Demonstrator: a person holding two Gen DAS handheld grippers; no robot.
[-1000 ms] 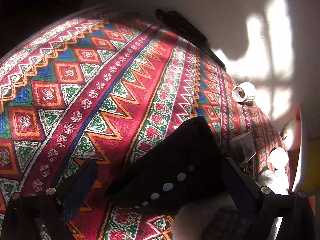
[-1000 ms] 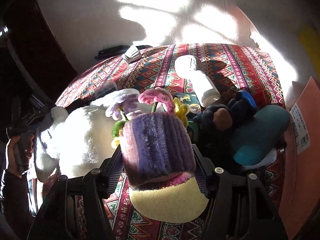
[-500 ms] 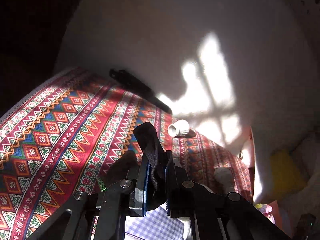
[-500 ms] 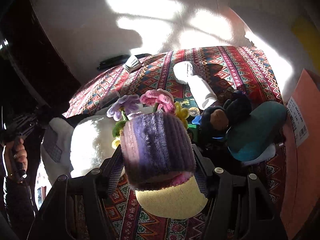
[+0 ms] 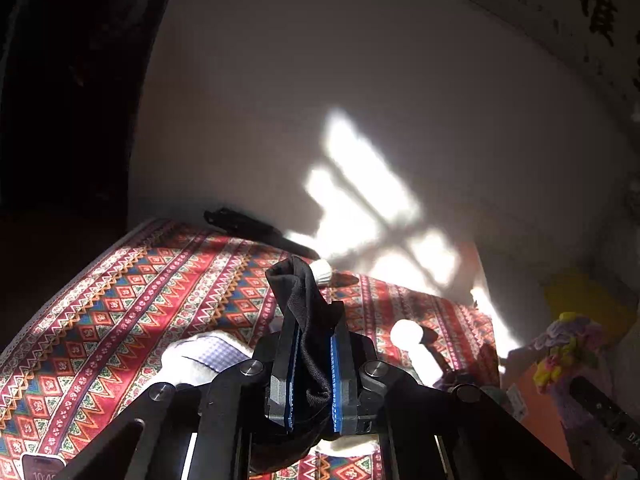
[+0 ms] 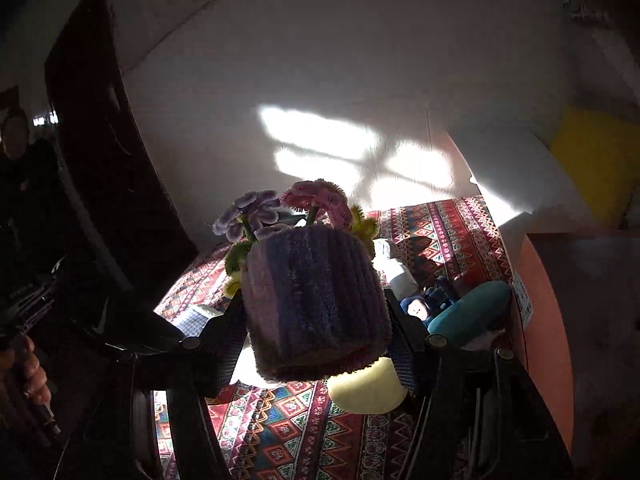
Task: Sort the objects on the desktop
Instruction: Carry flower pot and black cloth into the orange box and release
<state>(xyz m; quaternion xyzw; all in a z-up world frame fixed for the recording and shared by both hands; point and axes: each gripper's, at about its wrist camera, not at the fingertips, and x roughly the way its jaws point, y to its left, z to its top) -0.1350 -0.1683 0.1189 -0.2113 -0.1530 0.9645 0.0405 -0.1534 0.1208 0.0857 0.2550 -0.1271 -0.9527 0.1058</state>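
Two tools: left tool [image 5: 313,364] with one black cloth [image 5: 306,304], right tool [image 6: 316,320] with one plush flowerpot [image 6: 314,300].

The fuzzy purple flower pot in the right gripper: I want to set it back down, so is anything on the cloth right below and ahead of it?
Yes. The fuzzy purple flower pot, clamped in the right gripper, hangs over a white bottle, a blue doll and a teal object to its right. Patterned tablecloth shows bare nearer the camera.
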